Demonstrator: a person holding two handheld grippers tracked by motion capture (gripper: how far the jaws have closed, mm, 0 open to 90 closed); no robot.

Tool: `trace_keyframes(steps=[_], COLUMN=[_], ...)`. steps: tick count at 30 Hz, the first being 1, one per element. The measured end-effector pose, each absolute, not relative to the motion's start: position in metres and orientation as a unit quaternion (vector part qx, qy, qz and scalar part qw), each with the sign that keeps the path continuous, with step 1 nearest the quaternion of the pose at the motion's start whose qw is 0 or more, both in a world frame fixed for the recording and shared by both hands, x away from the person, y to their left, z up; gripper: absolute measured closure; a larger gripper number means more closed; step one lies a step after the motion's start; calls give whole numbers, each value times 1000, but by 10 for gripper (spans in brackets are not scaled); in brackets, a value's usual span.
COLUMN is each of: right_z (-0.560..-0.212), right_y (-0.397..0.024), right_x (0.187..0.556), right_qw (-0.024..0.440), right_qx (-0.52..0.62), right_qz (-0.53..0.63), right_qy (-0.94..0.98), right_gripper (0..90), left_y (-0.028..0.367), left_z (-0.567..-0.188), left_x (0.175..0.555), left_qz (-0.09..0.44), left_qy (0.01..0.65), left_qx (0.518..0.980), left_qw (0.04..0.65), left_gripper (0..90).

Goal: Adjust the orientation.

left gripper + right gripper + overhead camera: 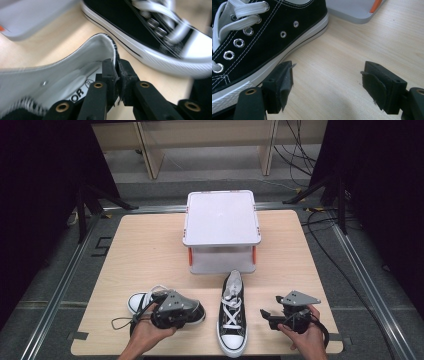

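Two black canvas sneakers with white laces and soles lie on the wooden table (150, 250). One sneaker (139, 301) lies crosswise at the front left, toe to the left. My left gripper (192, 312) is over its heel end. In the left gripper view, this gripper (117, 65) is shut on the heel rim of that sneaker (75, 65), one jaw inside the white lining and one outside. The other sneaker (231, 315) points toe-first at the front edge. My right gripper (266, 317) rests just right of it. Its jaws (328, 75) stand open over bare wood beside the sneaker's side (269, 37).
A grey lidded box (221, 227) with orange clasps stands at the table's middle back, just behind the second sneaker's heel. Its corner shows in the right gripper view (354, 10). Metal rails run along both sides of the table, and cables lie on the floor at the back right.
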State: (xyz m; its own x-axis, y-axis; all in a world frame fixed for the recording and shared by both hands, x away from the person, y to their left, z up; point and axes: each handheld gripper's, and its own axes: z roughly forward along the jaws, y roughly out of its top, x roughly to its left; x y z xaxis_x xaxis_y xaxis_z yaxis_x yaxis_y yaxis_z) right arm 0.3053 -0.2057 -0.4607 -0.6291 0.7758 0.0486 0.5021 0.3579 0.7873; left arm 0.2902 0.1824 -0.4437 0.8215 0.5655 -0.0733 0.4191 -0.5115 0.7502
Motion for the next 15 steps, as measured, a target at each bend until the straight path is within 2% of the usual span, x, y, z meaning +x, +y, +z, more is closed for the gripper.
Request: trace_keyframes(steps=[9, 15], right_z=[-462, -462], right_y=[-204, -205], right_x=[305, 306], right_qw=[158, 165], right_qx=[403, 397], right_qz=[402, 403], right_qy=[807, 808], right_gripper=[256, 257], left_y=[214, 225], left_z=[-445, -444], left_x=[251, 244], left_qz=[76, 70], left_qy=[266, 264], left_qx=[864, 862], left_qw=[422, 428], left_gripper=[775, 747])
